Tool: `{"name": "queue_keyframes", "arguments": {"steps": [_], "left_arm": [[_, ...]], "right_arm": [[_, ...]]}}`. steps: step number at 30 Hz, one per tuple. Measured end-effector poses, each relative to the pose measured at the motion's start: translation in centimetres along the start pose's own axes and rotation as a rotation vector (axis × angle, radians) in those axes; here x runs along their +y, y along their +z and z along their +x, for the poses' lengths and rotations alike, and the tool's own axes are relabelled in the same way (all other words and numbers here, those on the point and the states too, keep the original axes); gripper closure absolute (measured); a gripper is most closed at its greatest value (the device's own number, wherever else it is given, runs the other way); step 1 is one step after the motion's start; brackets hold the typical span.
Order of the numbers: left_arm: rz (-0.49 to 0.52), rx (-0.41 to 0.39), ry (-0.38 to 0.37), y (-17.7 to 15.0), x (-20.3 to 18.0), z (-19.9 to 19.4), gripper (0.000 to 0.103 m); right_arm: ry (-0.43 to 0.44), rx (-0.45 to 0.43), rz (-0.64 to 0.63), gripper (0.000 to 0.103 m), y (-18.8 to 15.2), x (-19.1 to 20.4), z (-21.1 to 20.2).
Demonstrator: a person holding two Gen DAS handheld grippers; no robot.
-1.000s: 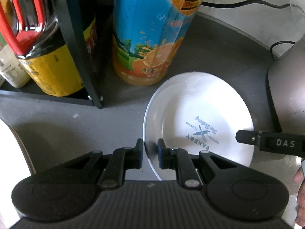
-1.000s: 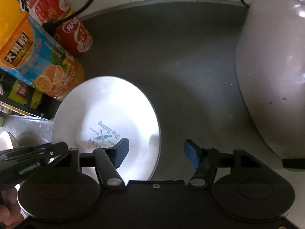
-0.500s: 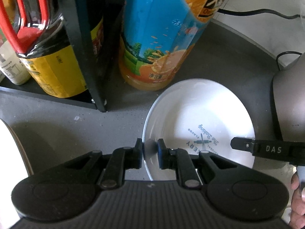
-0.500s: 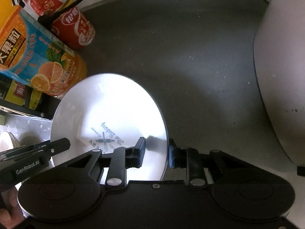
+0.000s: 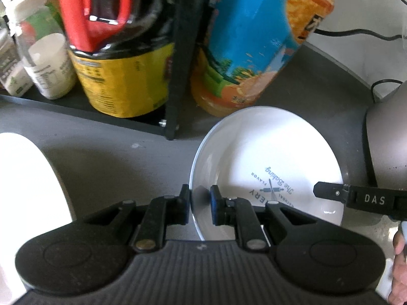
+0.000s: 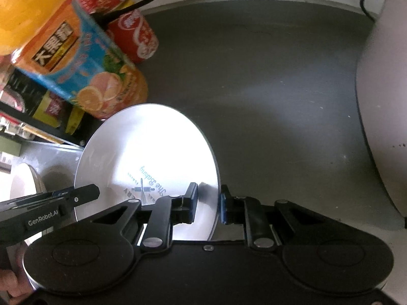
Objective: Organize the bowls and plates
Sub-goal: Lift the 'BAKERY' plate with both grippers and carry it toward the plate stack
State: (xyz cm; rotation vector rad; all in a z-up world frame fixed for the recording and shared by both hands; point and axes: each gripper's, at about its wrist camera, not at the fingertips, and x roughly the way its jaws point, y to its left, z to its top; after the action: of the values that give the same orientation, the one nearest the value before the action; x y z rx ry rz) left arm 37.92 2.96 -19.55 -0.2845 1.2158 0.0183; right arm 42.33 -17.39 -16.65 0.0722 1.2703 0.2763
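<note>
Both grippers pinched on opposite rims of the plate, lift is next by my read.

I have the left gripper (image 5: 200,199) narrow on the plate's (image 5: 269,152) left rim and the right gripper (image 6: 207,202) just closed narrow on its right rim (image 6: 215,178), one pad inside, one outside on each. Plate lies straight ahead of both tools, between them, neither hand nearer (round, so no long axis to align). It sits on the grey counter (image 6: 267,76), just beside the orange juice bottle (image 5: 244,50). White, shallow, glossy, with a blue "The Baking" bakery print at centre.
</note>
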Motion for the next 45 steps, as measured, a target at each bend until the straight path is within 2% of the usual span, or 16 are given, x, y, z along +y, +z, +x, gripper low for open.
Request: {"name": "queue_keyframes", "arguments": {"steps": [17,45], "left_arm": [[-0.084,-0.034,0.030,-0.9,4.2,-2.9,0.089],[-0.243,-0.123,0.066,-2.1,13.0,-9.5,0.090]], "right_arm": [[0.034,0.013,-0.095,0.085,-0.6,4.4,-0.5],[0.159,0.026,-0.161,0.086,-2.6,12.8,-0.8]]}}
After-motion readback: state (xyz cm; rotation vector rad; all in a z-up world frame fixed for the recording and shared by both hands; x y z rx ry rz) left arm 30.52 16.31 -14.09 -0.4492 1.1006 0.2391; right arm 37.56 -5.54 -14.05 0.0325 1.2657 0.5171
